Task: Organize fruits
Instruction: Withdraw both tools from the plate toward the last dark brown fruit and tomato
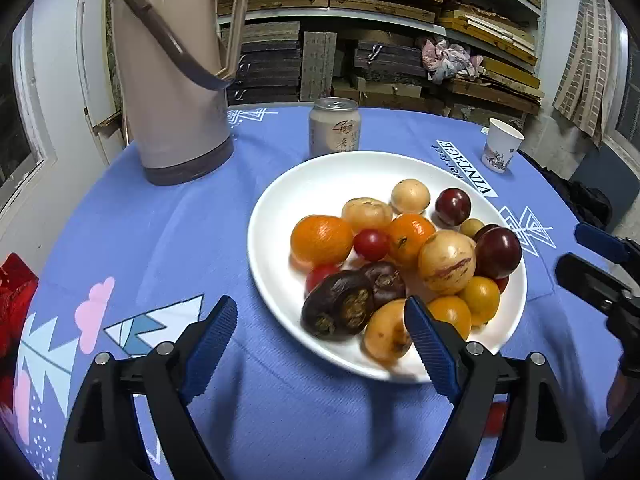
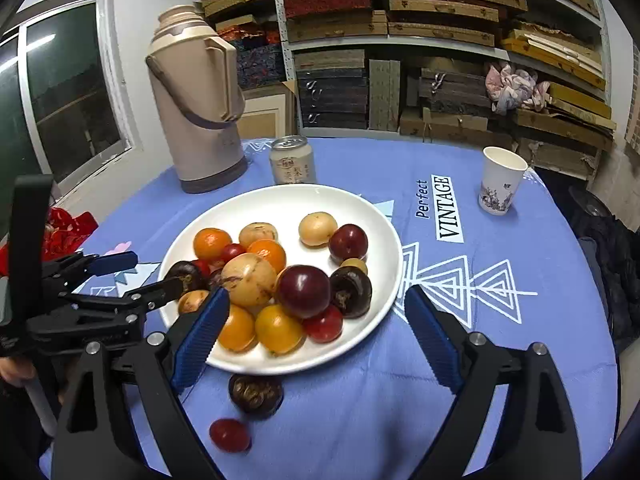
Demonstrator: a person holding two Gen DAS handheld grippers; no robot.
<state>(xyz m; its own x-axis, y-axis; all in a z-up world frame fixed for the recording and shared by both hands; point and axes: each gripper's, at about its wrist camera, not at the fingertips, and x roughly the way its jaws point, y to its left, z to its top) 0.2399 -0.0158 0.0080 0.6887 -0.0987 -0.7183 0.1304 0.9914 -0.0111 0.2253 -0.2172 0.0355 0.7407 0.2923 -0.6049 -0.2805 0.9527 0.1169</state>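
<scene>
A white plate [image 1: 320,184] [image 2: 280,200] on the blue tablecloth holds several fruits: oranges [image 1: 321,240], dark plums [image 2: 303,290], mangosteens [image 1: 338,316], a striped yellow melon [image 2: 249,279], cherry tomatoes and small yellow fruits. Off the plate, on the cloth by its near rim, lie a mangosteen [image 2: 256,394] and a cherry tomato [image 2: 230,434]. My left gripper [image 1: 320,304] [image 2: 154,272] is open over the plate's near-left rim, with nothing pressed between its pads. My right gripper [image 2: 316,296] [image 1: 600,264] is open above the plate's near edge and holds nothing.
A tall beige thermos [image 1: 172,80] stands at the back left, a drink can [image 1: 335,128] just behind the plate, and a paper cup [image 2: 500,184] at the back right. Red cloth [image 1: 14,292] lies at the left table edge. Shelves of boxes fill the background.
</scene>
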